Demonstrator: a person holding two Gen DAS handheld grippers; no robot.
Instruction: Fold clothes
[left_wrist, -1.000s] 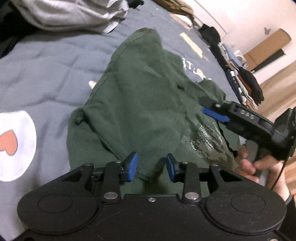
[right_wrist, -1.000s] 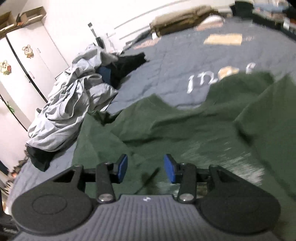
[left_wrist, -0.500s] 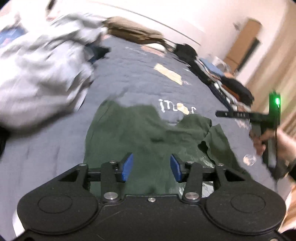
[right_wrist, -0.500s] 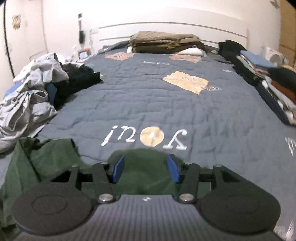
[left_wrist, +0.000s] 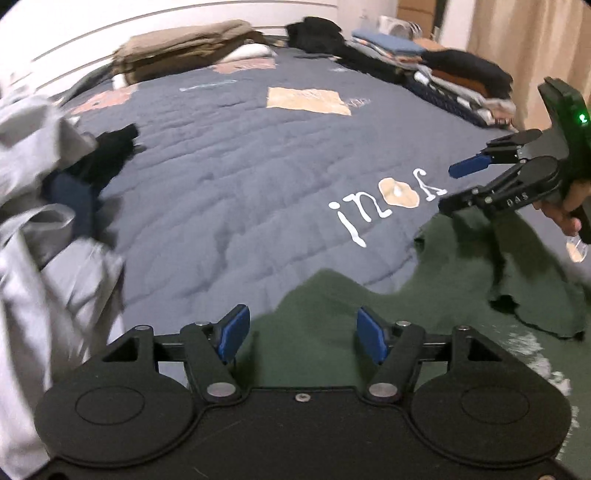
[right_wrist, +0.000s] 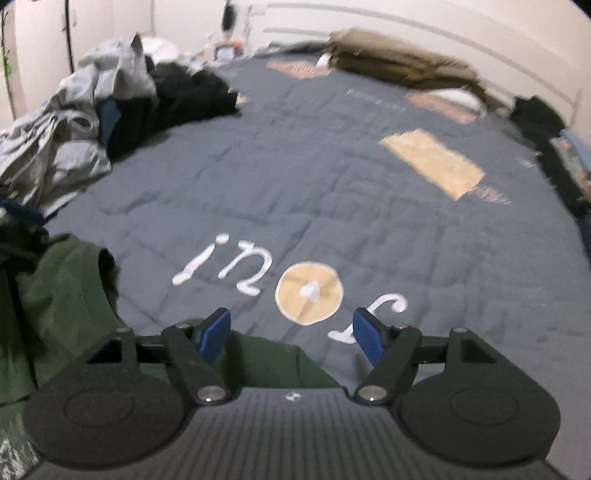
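On the grey quilted bedspread (left_wrist: 229, 192), our crumpled dark green cotton shirt (left_wrist: 317, 332) lies unfolded below both grippers; left gripper (left_wrist: 301, 334) and right gripper (right_wrist: 290, 334) are opening, empty. Folding remains.

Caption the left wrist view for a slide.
Left claw opening, nothing between its pads, above a green shirt on the grey quilt; right claw at the shirt's far edge.

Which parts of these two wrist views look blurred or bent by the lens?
Left wrist view: the heap of grey clothes at left is motion-smeared, and the white headboard bows with fisheye curve. Right wrist view: softer overall, the folded tan bedding streaked; the dark green t-shirt edge is blurry.
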